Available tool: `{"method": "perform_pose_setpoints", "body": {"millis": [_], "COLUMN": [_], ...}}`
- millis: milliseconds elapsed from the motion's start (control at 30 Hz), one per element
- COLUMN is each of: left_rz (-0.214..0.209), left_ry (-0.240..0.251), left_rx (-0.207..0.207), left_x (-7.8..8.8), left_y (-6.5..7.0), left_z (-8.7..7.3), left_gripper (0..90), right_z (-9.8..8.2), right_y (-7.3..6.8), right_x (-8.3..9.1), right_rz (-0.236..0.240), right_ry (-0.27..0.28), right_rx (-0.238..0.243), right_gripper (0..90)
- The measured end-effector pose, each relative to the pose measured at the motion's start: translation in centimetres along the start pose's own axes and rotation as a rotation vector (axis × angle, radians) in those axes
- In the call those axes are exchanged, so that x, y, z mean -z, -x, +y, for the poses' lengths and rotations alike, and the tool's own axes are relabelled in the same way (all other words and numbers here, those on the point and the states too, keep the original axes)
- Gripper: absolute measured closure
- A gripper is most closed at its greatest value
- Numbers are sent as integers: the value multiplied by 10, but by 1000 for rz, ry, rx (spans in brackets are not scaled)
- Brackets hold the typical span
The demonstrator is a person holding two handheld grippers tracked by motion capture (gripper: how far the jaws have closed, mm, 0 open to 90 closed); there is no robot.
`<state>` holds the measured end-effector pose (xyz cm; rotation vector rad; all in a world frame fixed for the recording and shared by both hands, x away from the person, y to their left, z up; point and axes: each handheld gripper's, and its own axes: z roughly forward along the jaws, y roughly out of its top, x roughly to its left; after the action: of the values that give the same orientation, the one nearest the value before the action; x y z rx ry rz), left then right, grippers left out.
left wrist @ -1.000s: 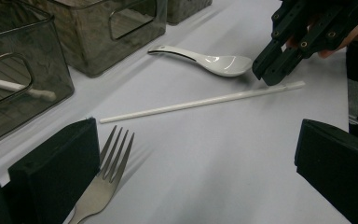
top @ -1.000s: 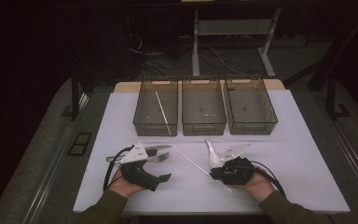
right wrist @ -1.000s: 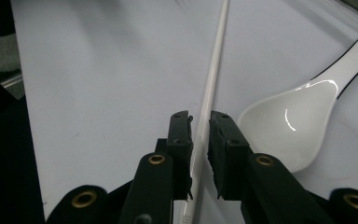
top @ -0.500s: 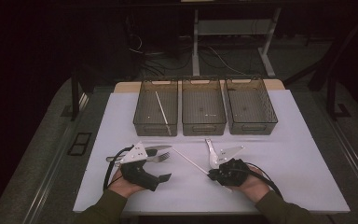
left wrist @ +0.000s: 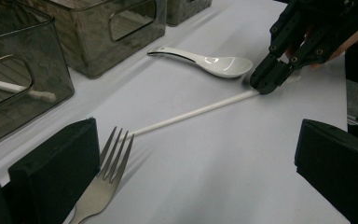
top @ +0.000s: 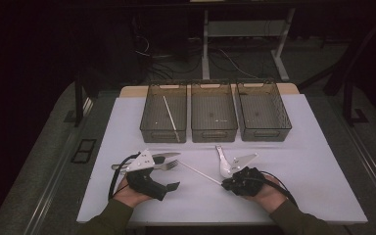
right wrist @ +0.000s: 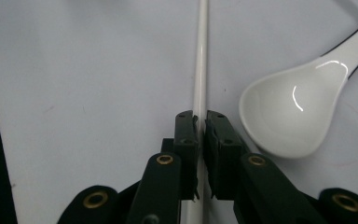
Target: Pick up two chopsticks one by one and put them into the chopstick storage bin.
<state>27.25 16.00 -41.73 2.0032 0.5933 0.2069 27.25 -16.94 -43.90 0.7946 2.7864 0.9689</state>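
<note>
The right gripper (right wrist: 200, 122) has its jaws just closing onto the white stick (right wrist: 199, 60). In the left gripper view, the left gripper (left wrist: 191, 154) has its jaws wide beside the fork (left wrist: 103, 186).

Right gripper (right wrist: 200, 122) jaws just closing, near-shut; left gripper (top: 169, 185) wide.

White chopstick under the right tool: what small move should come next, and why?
Probably a short lift straight up. The right tool has just been closing and its jaws now pinch the near end of the chopstick, which lies flat on the table. The spoon sits close beside it, so rising first would likely clear it. A matching chopstick already lies in the left bin.
</note>
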Motion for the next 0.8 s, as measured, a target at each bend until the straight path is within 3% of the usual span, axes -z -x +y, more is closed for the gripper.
{"method": "perform_pose_setpoints", "body": {"millis": [533,800], "left_rz": [-2,-1], "left_ry": [1,3], "left_rx": [-2,0], "left_x": [-1,0], "left_y": [0,0], "left_z": [0,0], "left_gripper": [0,0], "right_z": [-3,-8], "right_y": [0,7], "right_x": [3,19], "right_rz": [-5,29], "right_ry": [-4,21], "right_rx": [-22,-52], "right_gripper": [839,839]}}
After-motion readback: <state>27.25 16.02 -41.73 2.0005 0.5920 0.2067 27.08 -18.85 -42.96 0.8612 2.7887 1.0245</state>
